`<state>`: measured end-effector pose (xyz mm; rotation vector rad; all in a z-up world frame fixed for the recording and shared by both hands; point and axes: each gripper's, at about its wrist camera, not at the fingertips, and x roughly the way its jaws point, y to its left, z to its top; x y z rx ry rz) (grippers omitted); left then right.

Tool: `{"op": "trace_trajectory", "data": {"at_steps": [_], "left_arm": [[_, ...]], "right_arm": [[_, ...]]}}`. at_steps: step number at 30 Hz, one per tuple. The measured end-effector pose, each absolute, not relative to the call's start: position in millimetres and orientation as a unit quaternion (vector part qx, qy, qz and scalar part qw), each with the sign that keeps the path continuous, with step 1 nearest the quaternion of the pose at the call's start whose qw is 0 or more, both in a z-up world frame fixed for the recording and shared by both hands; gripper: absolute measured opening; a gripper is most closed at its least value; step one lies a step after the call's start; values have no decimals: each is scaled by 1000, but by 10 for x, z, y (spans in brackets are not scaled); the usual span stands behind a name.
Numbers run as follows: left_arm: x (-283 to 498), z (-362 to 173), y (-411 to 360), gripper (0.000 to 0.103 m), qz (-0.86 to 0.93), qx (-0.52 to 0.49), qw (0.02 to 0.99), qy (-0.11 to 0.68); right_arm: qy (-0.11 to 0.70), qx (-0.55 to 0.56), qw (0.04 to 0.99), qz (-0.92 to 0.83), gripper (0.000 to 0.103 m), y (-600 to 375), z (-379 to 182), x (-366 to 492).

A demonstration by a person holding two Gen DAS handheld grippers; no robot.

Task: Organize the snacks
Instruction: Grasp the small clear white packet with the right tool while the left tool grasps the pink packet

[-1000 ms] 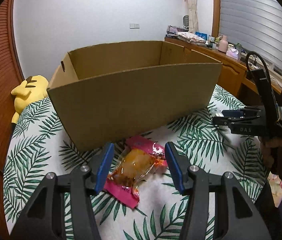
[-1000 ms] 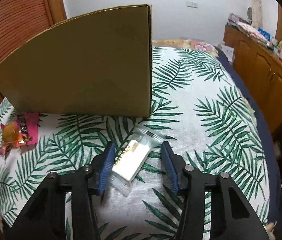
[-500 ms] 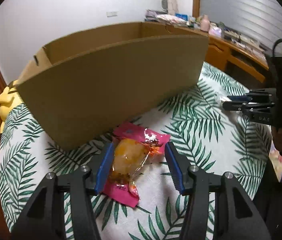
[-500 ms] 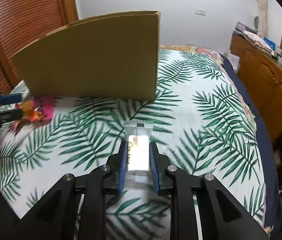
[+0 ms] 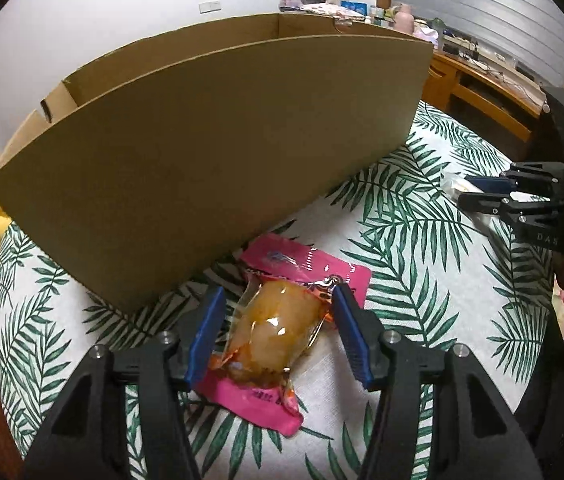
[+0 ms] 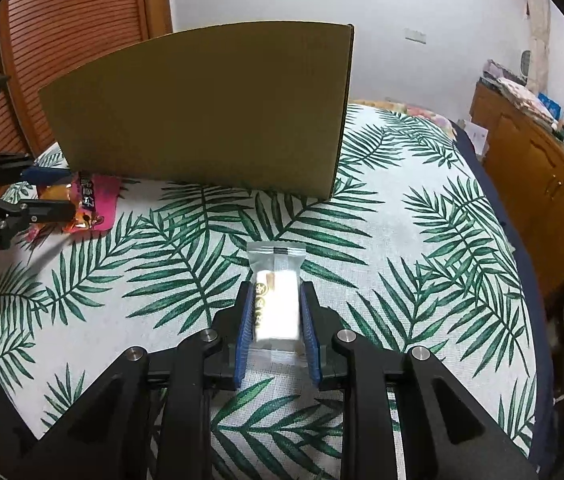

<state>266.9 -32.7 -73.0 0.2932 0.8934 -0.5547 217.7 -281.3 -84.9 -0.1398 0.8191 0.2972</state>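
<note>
Right hand-held gripper (image 6: 276,322) clamps the white snack (image 6: 276,304), left hand-held gripper (image 5: 278,328) gapes around the orange snack (image 5: 278,326); neither is in the cardboard box (image 5: 218,152) yet.

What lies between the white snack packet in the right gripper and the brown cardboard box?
Nothing: in the right wrist view, only bare palm-leaf tablecloth separates the white snack packet, clamped in the right gripper, from the brown cardboard box.
</note>
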Motion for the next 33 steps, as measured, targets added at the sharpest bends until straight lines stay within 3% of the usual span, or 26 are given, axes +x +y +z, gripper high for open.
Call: {"op": "trace_trajectory", "data": {"at_steps": [5, 12, 29, 33], "left_arm": [[2657, -791, -375, 66, -268, 151, 849, 430], [2620, -831, -446, 69, -258, 179, 855, 413], [2692, -796, -211, 68, -277, 106, 838, 459], [2688, -789, -150, 61, -280, 89, 839, 458]], "right_arm": [[394, -66, 905, 145, 22, -2833, -856, 2158], [391, -64, 906, 147, 22, -2843, -863, 2137], [391, -68, 907, 145, 22, -2835, -862, 2135], [390, -68, 907, 144, 22, -2828, -858, 2133]]}}
